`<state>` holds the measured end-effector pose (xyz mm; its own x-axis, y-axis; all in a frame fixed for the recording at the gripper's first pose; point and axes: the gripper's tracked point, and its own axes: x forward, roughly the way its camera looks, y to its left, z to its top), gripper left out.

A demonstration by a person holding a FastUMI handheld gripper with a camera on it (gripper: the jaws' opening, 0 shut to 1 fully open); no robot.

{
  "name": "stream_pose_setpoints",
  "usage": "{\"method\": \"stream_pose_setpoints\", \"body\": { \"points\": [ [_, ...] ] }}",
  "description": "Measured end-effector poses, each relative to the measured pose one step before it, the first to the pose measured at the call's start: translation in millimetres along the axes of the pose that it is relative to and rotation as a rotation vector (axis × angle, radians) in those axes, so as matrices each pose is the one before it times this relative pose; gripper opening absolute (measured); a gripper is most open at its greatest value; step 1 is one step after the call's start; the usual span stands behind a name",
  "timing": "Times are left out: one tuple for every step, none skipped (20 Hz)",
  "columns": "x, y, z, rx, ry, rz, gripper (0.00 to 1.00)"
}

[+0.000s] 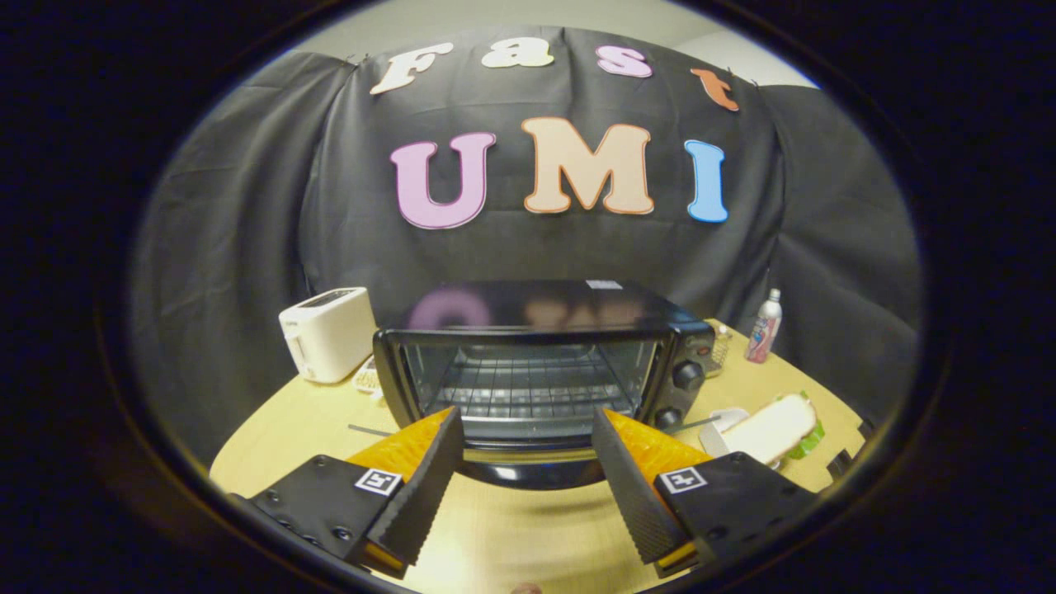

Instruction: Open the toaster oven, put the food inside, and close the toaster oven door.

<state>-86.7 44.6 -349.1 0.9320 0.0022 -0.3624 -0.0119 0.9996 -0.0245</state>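
The oven point(528, 363) stands on the worktop point(511, 528) just ahead of the hand-held gripper point(524, 429), whose fingers are spread wide with nothing between them but the oven's lower front. The door point(528, 474) looks dropped open: the rack point(528, 388) shows plainly with no glass glare, and a dark curved lip lies flat just beyond the fingertips. So the opening step seems done and the food step is in hand. The sandwich point(775, 429), bread with green leaf at its edge, lies on a small plate to the right of the oven, near the knobs point(687, 375). The next move, as I judge it, calls for swinging right, closing both fingers on the bread gently enough not to crush it, then carrying it onto the rack. A white toaster point(326, 332) and a bottle point(764, 327) stand clear of that path.
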Motion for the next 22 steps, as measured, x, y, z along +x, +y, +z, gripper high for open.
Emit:
{"method": "stream_pose_setpoints", "body": {
  "points": [
    [-3.77,-1.07,-5.27,0.01140,0.00567,-0.00463,0.97],
    [-1.81,0.03,-4.35,0.00270,0.01014,-0.00320,0.97],
    [-1.02,0.70,-4.21,-0.00892,0.01292,-0.00216,0.97],
    [-0.85,0.42,-3.36,-0.01446,0.01024,0.00053,0.97],
    [-0.96,0.09,-3.09,-0.01322,0.01455,0.00285,0.97],
    [0.38,0.22,-7.86,-0.01247,0.02243,0.00541,0.97],
    [0.30,-0.15,-6.88,-0.00204,0.01952,0.00487,0.97],
    [0.09,-1.87,-8.49,0.00637,0.01633,0.00286,0.97],
    [2.52,-0.94,-10.47,0.00727,0.02356,-0.00104,0.97],
    [3.70,-0.34,-10.63,-0.00073,0.02983,-0.00180,0.97],
    [3.66,0.32,-11.19,-0.00842,0.02913,-0.00326,0.97],
    [3.91,0.67,-9.00,-0.00959,0.02453,0.00005,0.97],
    [5.40,0.20,-6.84,-0.00285,0.01516,-0.00057,0.97],
    [4.66,0.20,-4.53,0.00977,0.01325,0.00115,0.97],
    [6.07,-0.81,-6.80,0.01588,0.01623,-0.00100,0.97],
    [6.24,-1.67,-4.15,0.00980,0.02340,-0.00622,0.97],
    [4.79,0.36,-4.34,-0.00231,0.02230,-0.00058,0.98],
    [1.14,3.34,-2.00,0.00115,-0.00109,0.00176,0.98],
    [2.72,0.85,1.76,0.00552,-0.00652,0.00172,0.98],
    [0.83,-1.71,-2.76,0.00024,0.01254,0.00086,0.97],
    [-1.79,-0.48,2.26,0.00001,-0.00041,0.00403,0.97],
    [-0.24,-0.56,4.53,-0.00068,-0.00839,0.00122,0.97]
  ]
}}
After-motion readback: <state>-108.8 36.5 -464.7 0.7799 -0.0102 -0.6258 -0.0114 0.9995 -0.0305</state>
